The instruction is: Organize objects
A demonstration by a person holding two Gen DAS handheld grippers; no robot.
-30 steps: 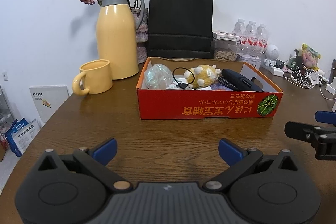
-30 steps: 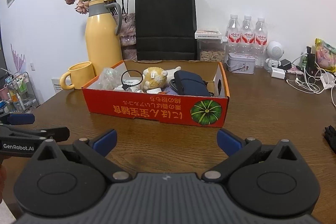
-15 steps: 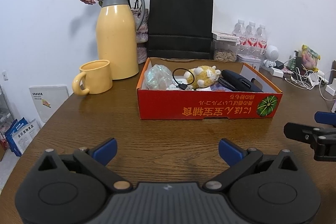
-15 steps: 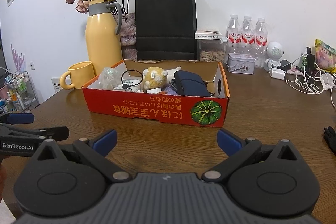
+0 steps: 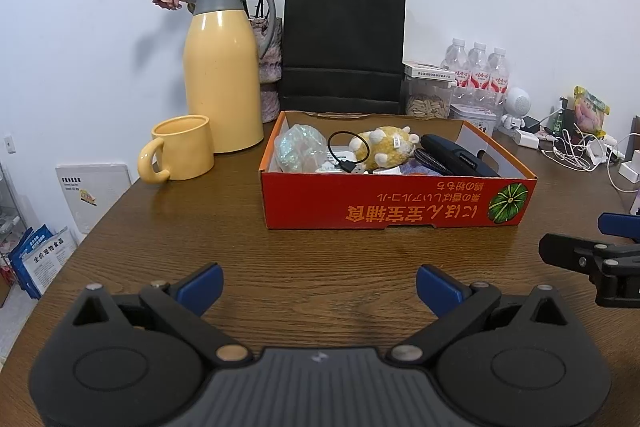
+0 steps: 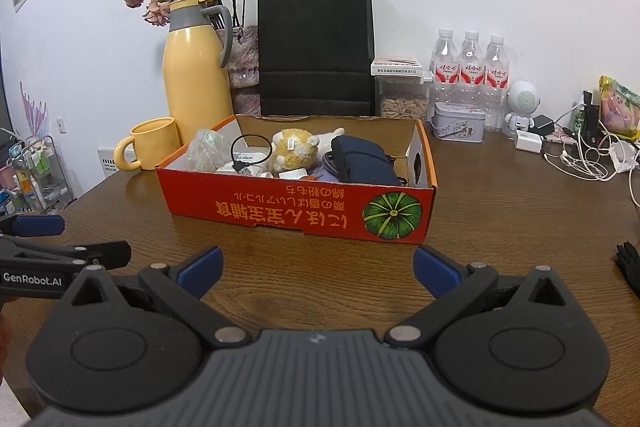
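A red cardboard box [image 5: 396,203] [image 6: 296,211] sits mid-table. Inside lie a yellow plush toy [image 5: 384,147] [image 6: 292,147], a crinkled clear bag [image 5: 300,151] [image 6: 206,147], a black cable [image 5: 340,151] [image 6: 244,155], a dark pouch [image 5: 452,159] [image 6: 360,163] and small white items. My left gripper [image 5: 318,287] hovers open over bare wood short of the box, holding nothing. My right gripper [image 6: 316,267] is also open and empty, just short of the box front. Each gripper shows at the edge of the other's view.
A yellow mug [image 5: 180,151] and yellow thermos [image 5: 222,67] stand left of the box, with dried roses and a black paper bag [image 5: 344,47] behind. Water bottles [image 6: 472,67], a tin [image 6: 458,121], a seed jar, a small white robot figure and tangled cables [image 6: 580,159] crowd the right.
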